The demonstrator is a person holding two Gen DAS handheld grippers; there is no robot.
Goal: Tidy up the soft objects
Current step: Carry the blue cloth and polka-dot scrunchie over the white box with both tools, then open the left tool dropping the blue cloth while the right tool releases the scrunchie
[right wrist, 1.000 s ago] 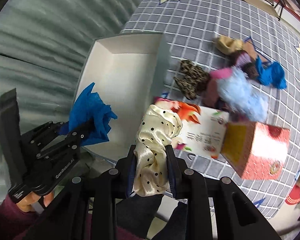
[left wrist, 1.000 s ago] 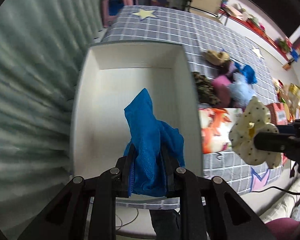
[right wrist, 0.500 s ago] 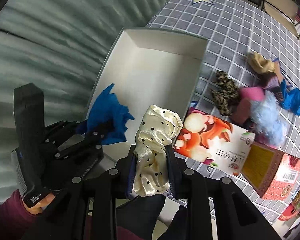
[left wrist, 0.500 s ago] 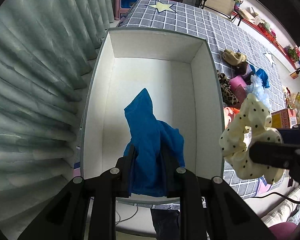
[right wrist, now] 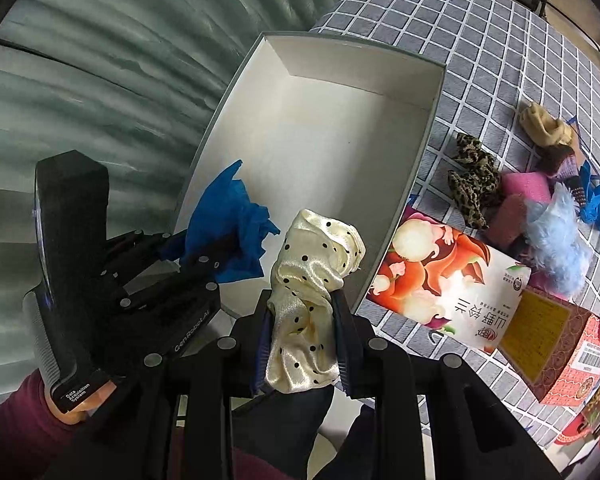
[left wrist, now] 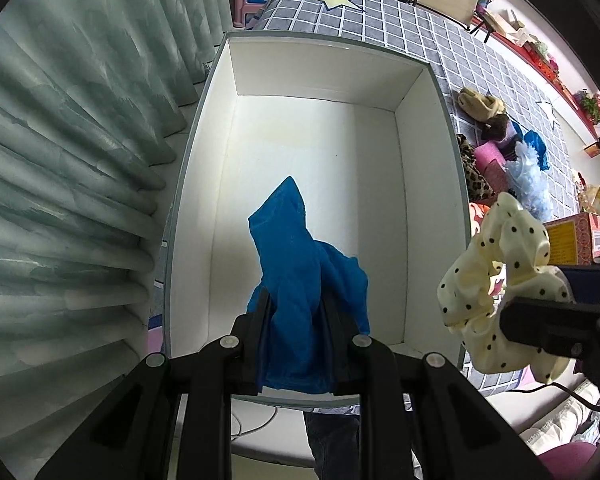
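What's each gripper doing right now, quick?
Left gripper: closed on the blue scrunchie, above the white box.
Right gripper: closed on the cream polka-dot scrunchie.

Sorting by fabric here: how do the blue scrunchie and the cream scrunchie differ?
The blue scrunchie is plain and matte; the cream scrunchie is shiny with black dots. Blue sits in the left gripper over the white box; cream in the right gripper. Both are clamped.

Blue mesh scrunchie (left wrist: 300, 280) hanging bunched over white box (left wrist: 416, 168); cream polka-dot scrunchie (right wrist: 312, 280) hanging crumpled at box's near edge.
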